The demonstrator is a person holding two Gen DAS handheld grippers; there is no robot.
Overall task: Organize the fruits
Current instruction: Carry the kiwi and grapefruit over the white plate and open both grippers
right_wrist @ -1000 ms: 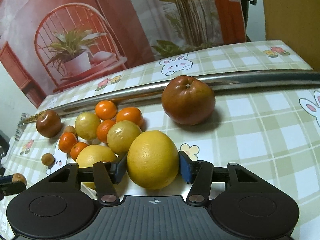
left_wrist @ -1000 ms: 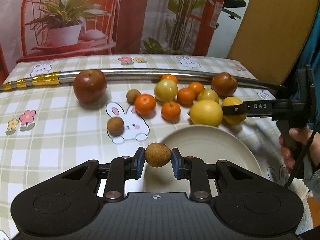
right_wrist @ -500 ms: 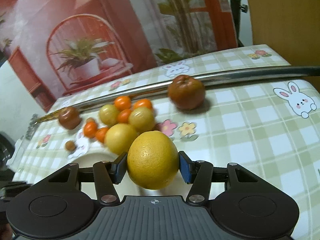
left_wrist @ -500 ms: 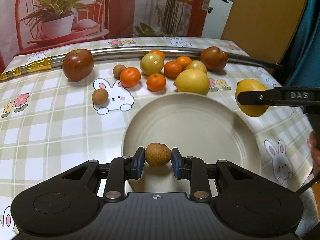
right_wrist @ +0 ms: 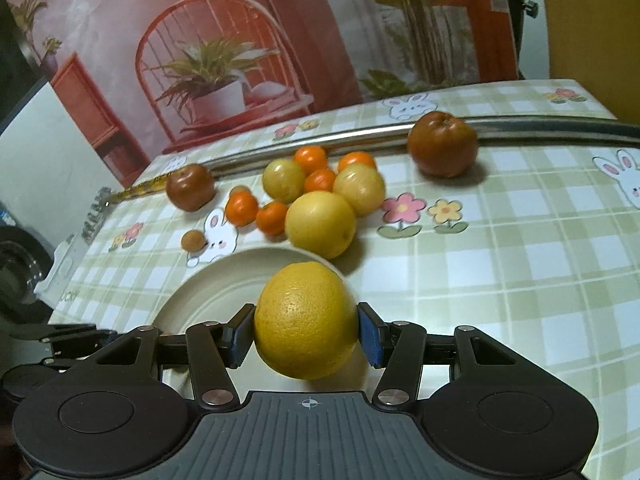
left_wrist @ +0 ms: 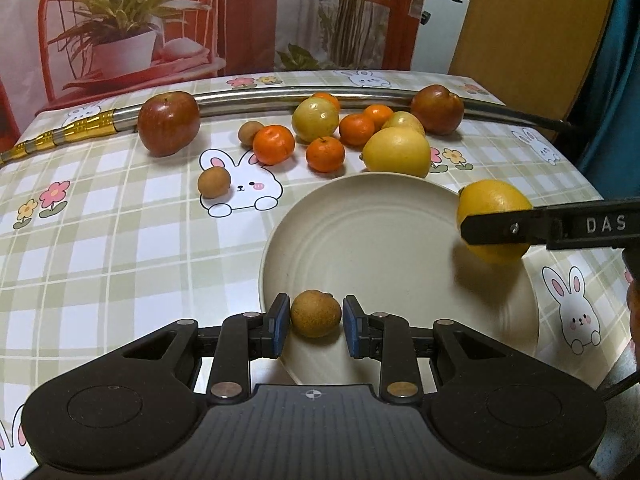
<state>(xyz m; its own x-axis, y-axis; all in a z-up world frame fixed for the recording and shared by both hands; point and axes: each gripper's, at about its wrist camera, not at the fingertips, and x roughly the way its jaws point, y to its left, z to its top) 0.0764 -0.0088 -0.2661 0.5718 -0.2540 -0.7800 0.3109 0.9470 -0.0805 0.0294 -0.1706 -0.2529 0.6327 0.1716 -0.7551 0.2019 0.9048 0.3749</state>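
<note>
Left wrist view showed our left gripper [left_wrist: 315, 319] pinching a small brown fruit [left_wrist: 315, 313] over the plate [left_wrist: 360, 236]; our right gripper [right_wrist: 306, 334] clamped a yellow citrus [right_wrist: 306, 322] above the plate's rim, loose fruit [left_wrist: 320, 136] crowding behind it.

My feeds show warm, fairly dim indoor light from above. Soft shadows sit under the large yellow citrus [left_wrist: 495, 220] on the plate [left_wrist: 372, 240]. The steel pipe [left_wrist: 260, 95] at the bench's [left_wrist: 120, 240] far edge glints. Fisheye bending curves that edge; the right wrist view is smeared with motion blur.
</note>
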